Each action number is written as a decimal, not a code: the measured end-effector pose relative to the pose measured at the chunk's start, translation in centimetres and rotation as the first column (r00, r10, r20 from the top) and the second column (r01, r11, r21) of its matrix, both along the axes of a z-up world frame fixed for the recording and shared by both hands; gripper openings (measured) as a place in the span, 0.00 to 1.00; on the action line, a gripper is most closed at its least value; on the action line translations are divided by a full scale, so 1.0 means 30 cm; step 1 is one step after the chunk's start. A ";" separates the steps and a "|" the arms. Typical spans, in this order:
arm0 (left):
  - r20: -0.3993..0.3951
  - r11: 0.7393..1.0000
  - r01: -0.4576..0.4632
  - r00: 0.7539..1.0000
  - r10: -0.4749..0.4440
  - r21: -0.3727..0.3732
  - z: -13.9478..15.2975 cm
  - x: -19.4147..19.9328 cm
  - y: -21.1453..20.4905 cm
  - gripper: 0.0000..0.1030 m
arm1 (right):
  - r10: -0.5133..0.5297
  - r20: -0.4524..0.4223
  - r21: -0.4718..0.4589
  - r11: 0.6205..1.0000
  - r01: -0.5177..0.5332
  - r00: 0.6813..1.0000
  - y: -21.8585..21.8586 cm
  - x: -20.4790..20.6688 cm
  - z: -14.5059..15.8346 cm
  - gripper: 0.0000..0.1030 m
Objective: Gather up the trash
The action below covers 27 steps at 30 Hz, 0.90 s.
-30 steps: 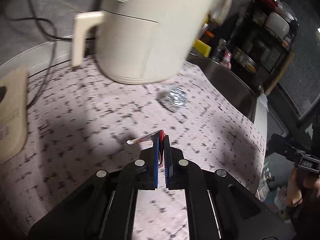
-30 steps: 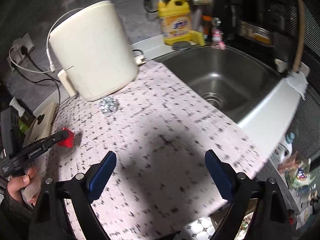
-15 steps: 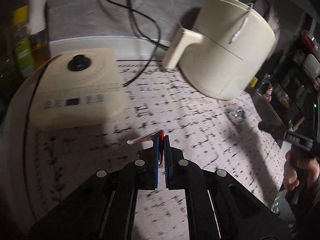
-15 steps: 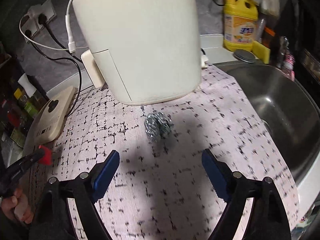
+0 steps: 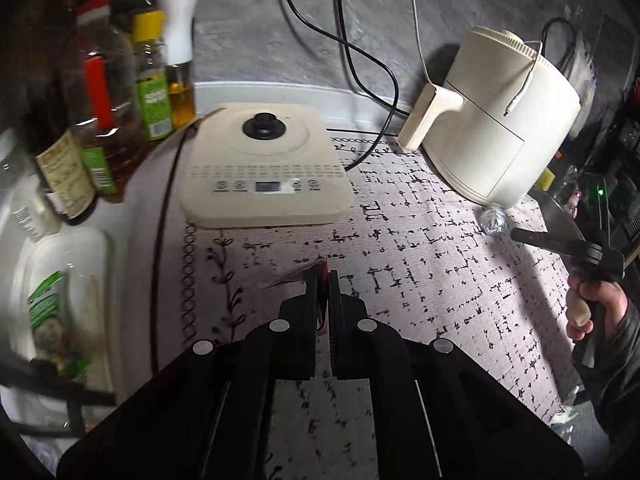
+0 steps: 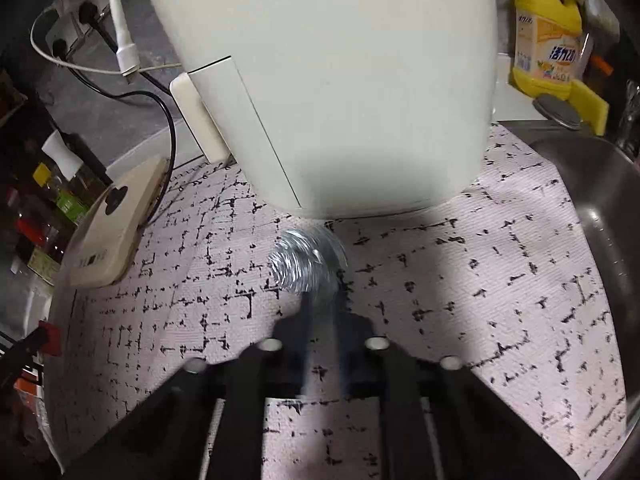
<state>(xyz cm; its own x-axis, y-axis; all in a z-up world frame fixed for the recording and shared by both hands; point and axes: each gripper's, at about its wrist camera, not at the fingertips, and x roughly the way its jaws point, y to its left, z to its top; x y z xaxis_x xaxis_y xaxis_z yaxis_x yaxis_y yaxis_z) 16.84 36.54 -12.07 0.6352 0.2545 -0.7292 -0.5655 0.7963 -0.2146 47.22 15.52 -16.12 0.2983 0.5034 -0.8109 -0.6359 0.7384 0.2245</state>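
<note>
Counter (image 5: 440, 280) surface, left wrist view: a pale mat with broken black grid marks covers it, and a grey wall closes the top of the frame. Upper left holds a row of bottles (image 5: 120, 92) with sauces and oil. At upper centre lies a flat cream appliance (image 5: 264, 172) with a black knob and a button row. At upper right stands a cream air fryer (image 5: 500, 128), handle toward the left, with a white cable draped over it and black cables running behind. The foil ball (image 5: 494, 221), the trash item, lies on the mat at the fryer's base, right of centre. The right hand-held gripper (image 5: 520, 235) reaches in from the right edge, its tip just beside the ball, held by a hand (image 5: 596, 304). The left hand-held gripper (image 5: 323, 280) fills bottom centre, jaws shut on a thin red wrapper (image 5: 323, 270) that projects to the left.

Right wrist view: the air fryer fills the upper centre. A steel sink (image 6: 600, 208) takes the right edge, with a yellow detergent bottle (image 6: 548, 52) at upper right. A wall socket (image 6: 76, 20) and cables sit at upper left. The foil ball (image 6: 306, 262) lies at centre, directly ahead of the right hand-held gripper (image 6: 322, 304), whose blurred jaws are closing; whether the pads grip the ball cannot be told.
</note>
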 end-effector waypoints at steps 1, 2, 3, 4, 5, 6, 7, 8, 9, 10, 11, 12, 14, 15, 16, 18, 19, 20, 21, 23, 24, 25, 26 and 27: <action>0.000 1.000 -0.002 1.000 0.002 0.003 0.004 -0.007 -0.009 0.05 | 0.003 0.020 -0.002 1.000 -0.003 1.000 -0.009 -0.016 0.009 0.04; 0.000 1.000 -0.002 1.000 0.002 0.006 0.009 -0.016 -0.023 0.05 | 0.008 0.019 0.005 1.000 -0.009 1.000 -0.018 -0.028 0.013 0.03; 0.002 1.000 0.001 1.000 -0.001 0.009 0.013 -0.022 -0.035 0.05 | 0.016 0.015 0.010 1.000 -0.016 1.000 -0.031 -0.044 0.016 0.02; 0.004 1.000 0.005 1.000 -0.005 0.014 0.019 -0.027 -0.050 0.05 | 0.022 0.020 0.010 1.000 -0.022 1.000 -0.043 -0.061 0.018 0.01; 0.008 1.000 0.007 1.000 -0.007 0.022 0.026 -0.032 -0.069 0.05 | 0.028 0.025 0.008 1.000 -0.028 0.999 -0.055 -0.075 0.020 0.01; 0.014 1.000 0.009 1.000 -0.009 0.026 0.033 -0.039 -0.089 0.05 | 0.034 0.023 0.010 0.999 -0.034 0.999 -0.073 -0.091 0.022 0.01; 0.019 1.000 0.010 1.000 -0.011 0.028 0.037 -0.042 -0.104 0.05 | 0.036 0.019 0.013 0.999 -0.036 0.999 -0.086 -0.103 0.022 0.01; 0.025 0.999 0.009 1.000 -0.010 0.031 0.042 -0.050 -0.125 0.05 | 0.039 0.015 0.017 0.999 -0.039 0.999 -0.104 -0.116 0.023 0.01; 0.030 0.999 0.008 1.000 -0.009 0.033 0.045 -0.055 -0.139 0.05 | 0.042 0.015 0.018 0.999 -0.042 0.999 -0.115 -0.127 0.027 0.01; 0.036 0.999 0.007 0.999 -0.008 0.032 0.047 -0.062 -0.156 0.05 | 0.045 0.016 0.019 0.999 -0.045 0.999 -0.129 -0.138 0.029 0.01; 0.037 1.000 0.005 0.999 -0.007 0.030 0.047 -0.065 -0.167 0.05 | 0.045 0.017 0.020 0.999 -0.045 0.999 -0.152 -0.145 0.033 0.01; 0.036 1.000 0.006 0.999 -0.007 0.025 0.045 -0.068 -0.183 0.05 | 0.044 0.014 0.024 0.999 -0.045 0.999 -0.172 -0.155 0.037 0.01; 0.038 1.000 0.012 0.999 -0.013 0.023 0.043 -0.073 -0.209 0.05 | 0.044 0.014 0.027 0.999 -0.045 0.999 -0.196 -0.173 0.045 0.01; 0.039 1.000 0.019 0.999 -0.020 0.024 0.039 -0.074 -0.222 0.05 | 0.047 0.018 0.029 0.998 -0.048 0.999 -0.208 -0.186 0.051 0.01; 0.037 1.000 0.021 0.999 -0.021 0.021 0.034 -0.071 -0.228 0.05 | 0.050 0.020 0.031 0.998 -0.050 0.999 -0.218 -0.193 0.052 0.01; 0.035 1.000 0.018 0.999 -0.018 0.008 0.023 -0.065 -0.232 0.05 | 0.046 0.017 0.026 0.999 -0.046 0.999 -0.233 -0.200 0.050 0.01; 0.037 1.000 0.017 0.999 -0.017 0.005 0.021 -0.064 -0.233 0.05 | 0.044 0.013 0.023 0.999 -0.045 0.999 -0.238 -0.200 0.047 0.02; 0.040 1.000 0.016 0.999 -0.016 0.004 0.020 -0.064 -0.235 0.05 | 0.042 0.010 0.018 0.999 -0.042 0.999 -0.240 -0.199 0.046 0.03; 0.043 1.000 0.016 0.999 -0.016 0.003 0.019 -0.065 -0.235 0.05 | 0.034 0.005 0.014 0.999 -0.034 0.999 -0.237 -0.193 0.045 0.06; 0.044 1.000 0.012 0.999 -0.012 -0.003 0.012 -0.065 -0.230 0.05 | 0.032 -0.014 0.015 0.999 -0.032 0.999 -0.223 -0.174 0.043 0.31; 0.042 1.000 0.008 0.999 -0.008 -0.007 0.006 -0.065 -0.223 0.05 | 0.029 -0.008 0.025 0.999 -0.029 1.000 -0.211 -0.168 0.049 0.60; 0.040 1.000 0.005 0.999 -0.005 -0.010 0.000 -0.065 -0.216 0.05 | 0.019 0.020 0.039 0.999 -0.020 1.000 -0.204 -0.164 0.060 0.67; 0.036 1.000 0.001 0.999 -0.001 -0.011 -0.006 -0.063 -0.205 0.05 | 0.016 0.042 0.043 0.999 -0.017 0.999 -0.191 -0.161 0.067 0.66; 0.034 1.000 -0.002 0.999 0.002 -0.012 -0.010 -0.061 -0.195 0.05 | 0.020 0.048 0.034 0.999 -0.022 0.999 -0.165 -0.148 0.064 0.66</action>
